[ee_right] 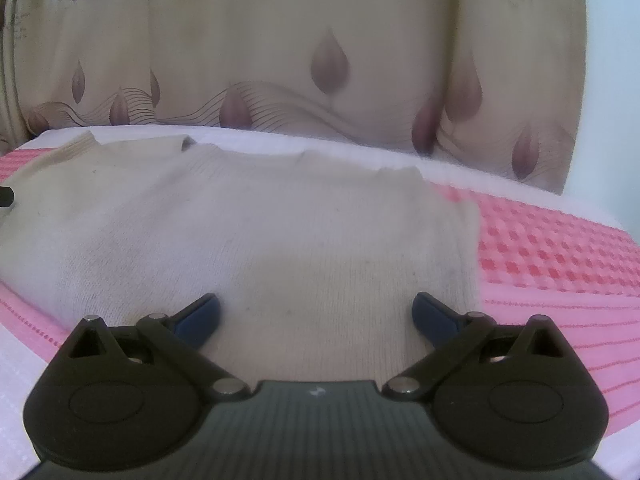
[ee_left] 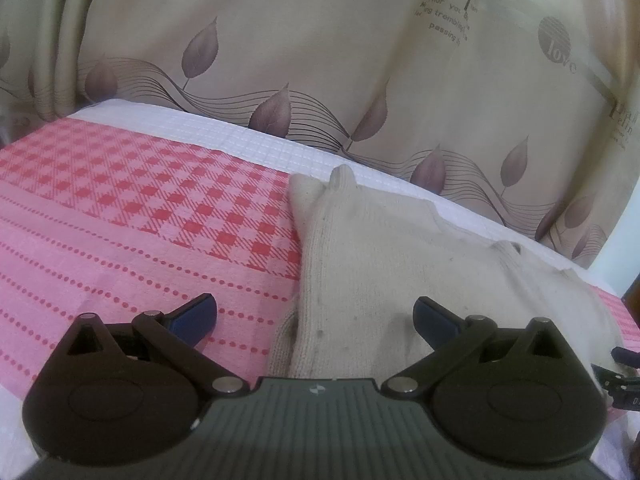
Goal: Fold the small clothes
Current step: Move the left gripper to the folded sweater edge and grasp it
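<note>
On the pink checked cloth (ee_left: 120, 200), a cream knit garment (ee_right: 260, 220) lies, seemingly folded; left gripper (ee_left: 316, 318) and right gripper (ee_right: 316, 316) both gape wide, holding nothing.

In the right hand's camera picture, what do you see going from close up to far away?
right gripper, open with nothing in it → cream knitted sweater → white edge of the cloth → leaf-print curtain.
</note>
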